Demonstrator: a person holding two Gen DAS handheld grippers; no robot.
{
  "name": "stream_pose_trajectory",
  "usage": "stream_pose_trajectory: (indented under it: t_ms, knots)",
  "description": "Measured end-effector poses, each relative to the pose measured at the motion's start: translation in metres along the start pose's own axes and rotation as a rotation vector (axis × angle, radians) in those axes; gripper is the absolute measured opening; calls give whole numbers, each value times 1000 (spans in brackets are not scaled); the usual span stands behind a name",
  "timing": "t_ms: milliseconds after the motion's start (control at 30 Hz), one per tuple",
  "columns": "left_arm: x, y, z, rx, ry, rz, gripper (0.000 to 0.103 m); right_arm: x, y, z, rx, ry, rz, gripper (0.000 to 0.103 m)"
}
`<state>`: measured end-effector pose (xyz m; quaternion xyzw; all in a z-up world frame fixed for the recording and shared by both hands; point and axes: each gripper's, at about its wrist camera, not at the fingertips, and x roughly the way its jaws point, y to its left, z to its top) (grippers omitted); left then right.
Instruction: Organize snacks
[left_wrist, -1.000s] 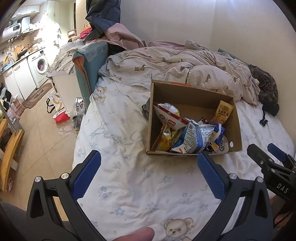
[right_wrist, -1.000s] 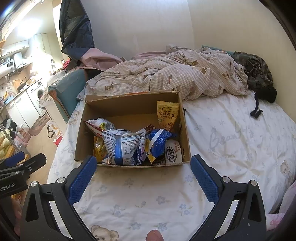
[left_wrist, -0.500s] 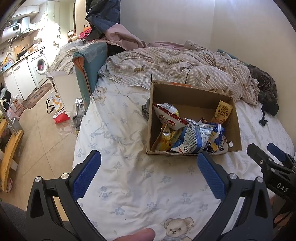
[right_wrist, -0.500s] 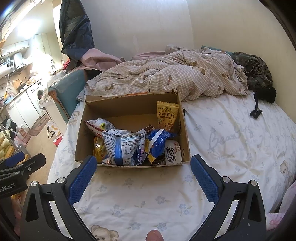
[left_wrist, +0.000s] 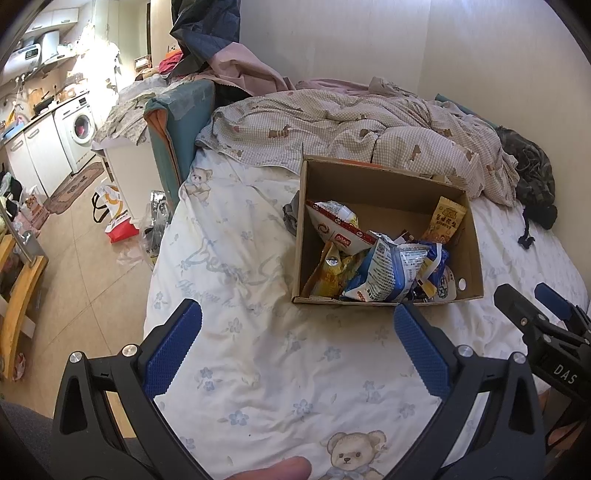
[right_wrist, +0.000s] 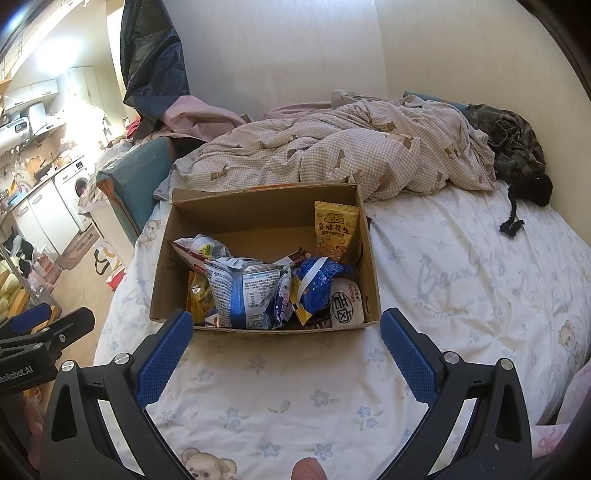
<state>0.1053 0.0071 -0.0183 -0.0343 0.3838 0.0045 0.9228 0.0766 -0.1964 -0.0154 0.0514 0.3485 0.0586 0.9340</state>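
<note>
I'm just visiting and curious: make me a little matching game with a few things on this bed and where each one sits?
Things:
1. orange packet
2. white pouch
3. checked quilt
4. blue-and-white bag

Places:
A. bunched behind the box
B. upright against the box's right wall, towards the back
C. in the box's near right corner
D. in the middle of the pile at the box's front

Pairs: 1-B, 2-C, 3-A, 4-D
</note>
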Motion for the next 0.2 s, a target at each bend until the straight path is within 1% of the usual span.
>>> stream_pose_trajectory:
  t_ms: [200]
  knots:
    - [2, 1, 0, -4, 13, -2, 103, 0, 0, 0, -1, 0, -2, 103]
